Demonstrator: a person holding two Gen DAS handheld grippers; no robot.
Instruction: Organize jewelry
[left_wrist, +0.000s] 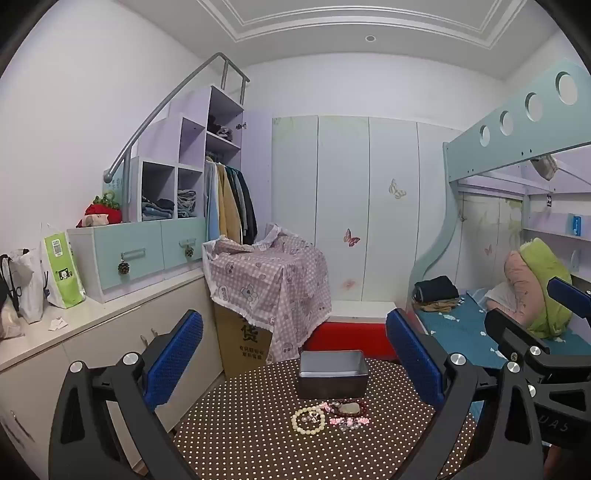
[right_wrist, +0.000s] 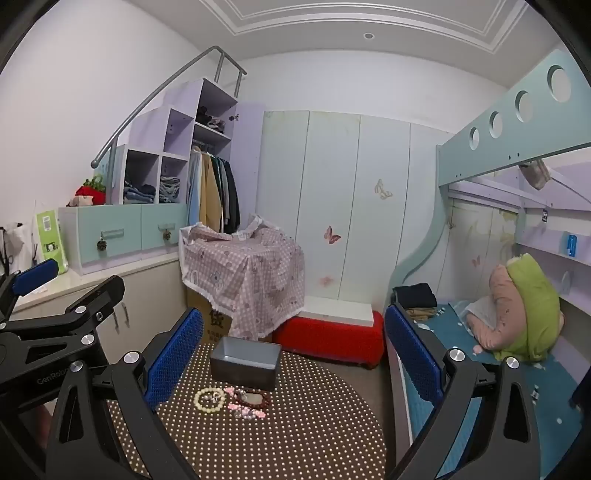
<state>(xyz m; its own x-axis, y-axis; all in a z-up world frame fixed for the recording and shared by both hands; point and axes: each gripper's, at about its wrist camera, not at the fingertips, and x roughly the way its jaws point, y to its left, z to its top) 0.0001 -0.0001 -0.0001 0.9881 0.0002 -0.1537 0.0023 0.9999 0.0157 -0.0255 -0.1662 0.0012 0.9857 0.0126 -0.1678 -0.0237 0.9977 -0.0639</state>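
A grey open box stands on a round table with a brown dotted cloth. In front of the box lie a cream bead bracelet, a dark red bracelet around a grey stone, and small pink and clear pieces. My left gripper is open and held above the table, short of the jewelry. My right gripper is open too, with nothing between its blue pads. Each gripper shows at the edge of the other's view.
Behind the table a box under a pink checked cloth stands beside a red stool. A white cabinet counter runs along the left. A bunk bed with a blue mattress fills the right.
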